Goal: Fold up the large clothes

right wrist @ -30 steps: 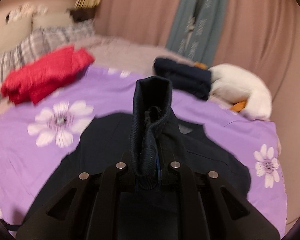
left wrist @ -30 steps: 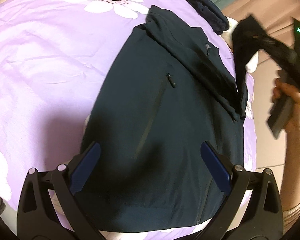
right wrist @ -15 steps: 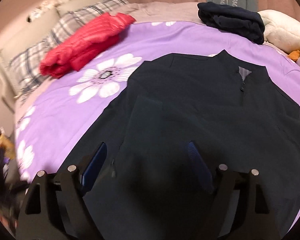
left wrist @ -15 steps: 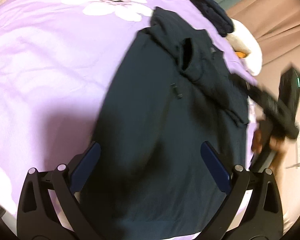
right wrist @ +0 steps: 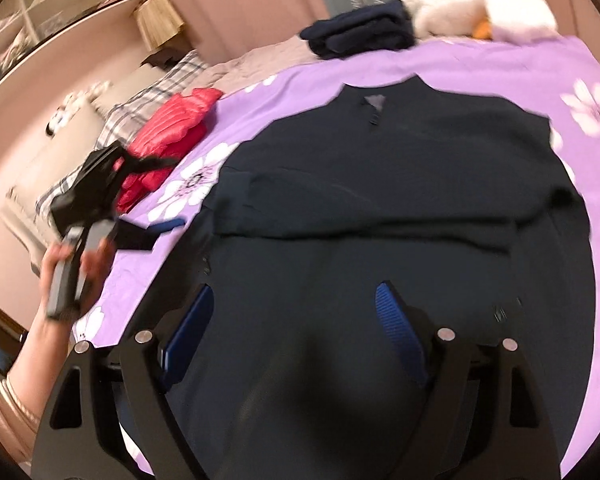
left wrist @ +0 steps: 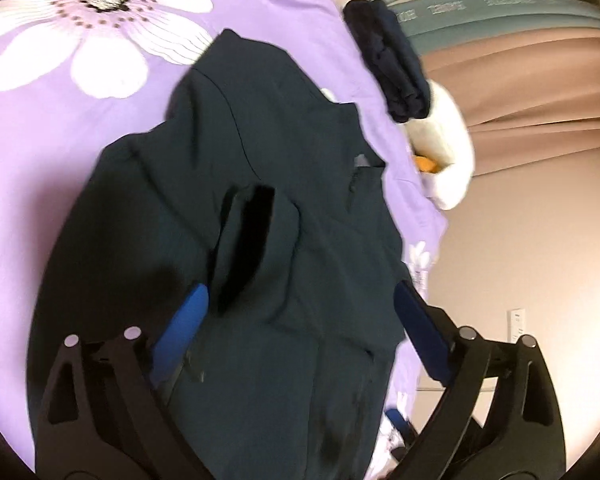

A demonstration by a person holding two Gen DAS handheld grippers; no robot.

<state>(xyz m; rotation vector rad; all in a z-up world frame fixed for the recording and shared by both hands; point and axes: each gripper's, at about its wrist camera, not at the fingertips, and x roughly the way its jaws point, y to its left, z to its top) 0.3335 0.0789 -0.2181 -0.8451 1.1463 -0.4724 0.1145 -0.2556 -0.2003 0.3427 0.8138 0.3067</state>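
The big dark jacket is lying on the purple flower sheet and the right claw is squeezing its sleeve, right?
Not quite. The dark jacket does lie on the purple flower sheet, but the right claw is open, squeezing nothing. The right wrist view shows its blue pads spread apart above the jacket.

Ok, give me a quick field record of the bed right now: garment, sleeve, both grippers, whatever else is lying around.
garment: dark jacket spread flat on the purple floral sheet, zip front up
sleeve: one sleeve folded across the chest
left gripper: jaws open, over the cuff end, holding nothing
right gripper: jaws open, above the lower body, holding nothing
other items: red jacket, folded navy garment, white plush toy
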